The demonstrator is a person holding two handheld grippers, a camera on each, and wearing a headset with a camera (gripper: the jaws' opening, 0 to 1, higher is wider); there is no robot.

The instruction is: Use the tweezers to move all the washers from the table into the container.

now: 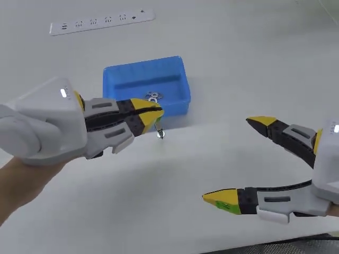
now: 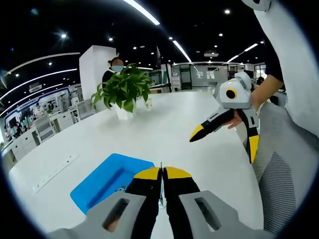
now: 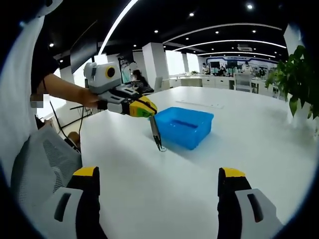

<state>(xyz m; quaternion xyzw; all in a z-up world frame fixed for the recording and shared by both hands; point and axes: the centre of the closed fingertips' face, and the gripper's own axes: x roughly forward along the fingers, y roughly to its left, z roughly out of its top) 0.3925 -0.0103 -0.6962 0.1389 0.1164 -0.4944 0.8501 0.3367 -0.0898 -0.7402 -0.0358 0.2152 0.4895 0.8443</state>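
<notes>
Blue rectangular plastic container (image 1: 177, 106), upper centre of the head view: several silver metal washers (image 1: 153, 97) inside, near its front wall. Left gripper (image 1: 157, 112), centre left: jaws pressed together on thin metal tweezers (image 1: 159, 127). Single small washer (image 1: 160, 134) at the tweezer tips, just below the container in frame, over the white table (image 1: 222, 58). Right gripper (image 1: 233, 160), lower right: jaws spread wide apart.

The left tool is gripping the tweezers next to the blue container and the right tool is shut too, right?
No: the right tool is open, jaws wide apart, as the right gripper view shows. The left tool does grip the tweezers next to the blue container.
</notes>
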